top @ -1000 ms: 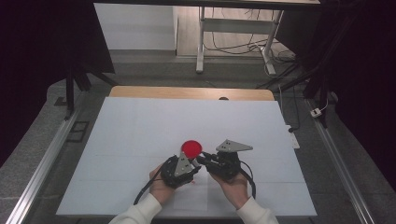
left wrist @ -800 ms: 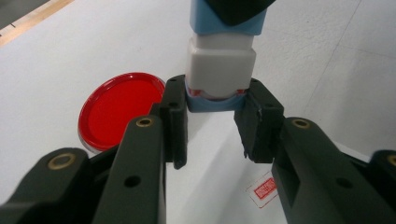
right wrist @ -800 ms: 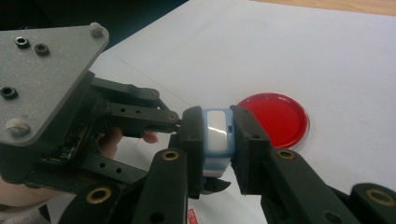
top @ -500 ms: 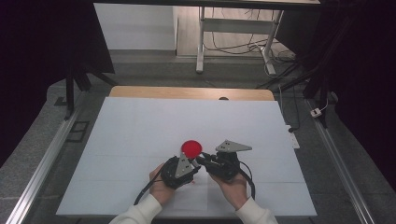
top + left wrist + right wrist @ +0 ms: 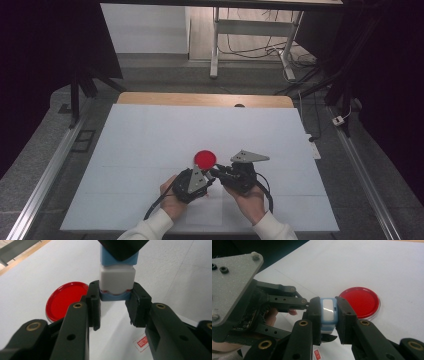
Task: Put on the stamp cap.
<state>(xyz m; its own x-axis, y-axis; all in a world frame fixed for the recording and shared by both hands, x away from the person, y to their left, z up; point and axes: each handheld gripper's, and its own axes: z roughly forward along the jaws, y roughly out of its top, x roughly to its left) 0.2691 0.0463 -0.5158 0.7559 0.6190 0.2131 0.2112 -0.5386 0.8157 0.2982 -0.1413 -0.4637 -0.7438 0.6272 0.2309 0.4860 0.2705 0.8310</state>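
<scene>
Compared with the frames 1.0 s and 0.5 s back: hands, claws and red lid sit in practically the same spots on the desk [image 5: 150,135]; no clear shift seen.

High view: left claw [image 5: 209,176] and right claw [image 5: 216,173] meet tip to tip near the front middle of the white desk. The left hand [image 5: 172,197] and right hand [image 5: 247,200] come in from the bottom edge, white sleeves at the wrists. Red lid [image 5: 205,159] lies flat on the desk just beyond the claw tips, apart from them.

Left gripper view: a small block [image 5: 117,280], white in the middle with light blue at both ends, sits between the jaws. Both jaws press on its lower blue end, so the left claw is clenched on the block. The upper blue end goes into the black of the other gripper at the top edge. The lid [image 5: 66,300] lies to the left on the desk, a shallow round dish shape with a raised rim, nothing in it.

Right gripper view: the block [image 5: 328,312] is clamped between the jaws, white face up, blue frame around it; right claw is grasping it too. The left gripper, with its grey plate [image 5: 233,282], comes in from the left and meets the block. The lid [image 5: 360,301] lies just beyond the right jaw, empty. A small red-printed label [image 5: 317,355] is on the desk under the jaws.
</scene>
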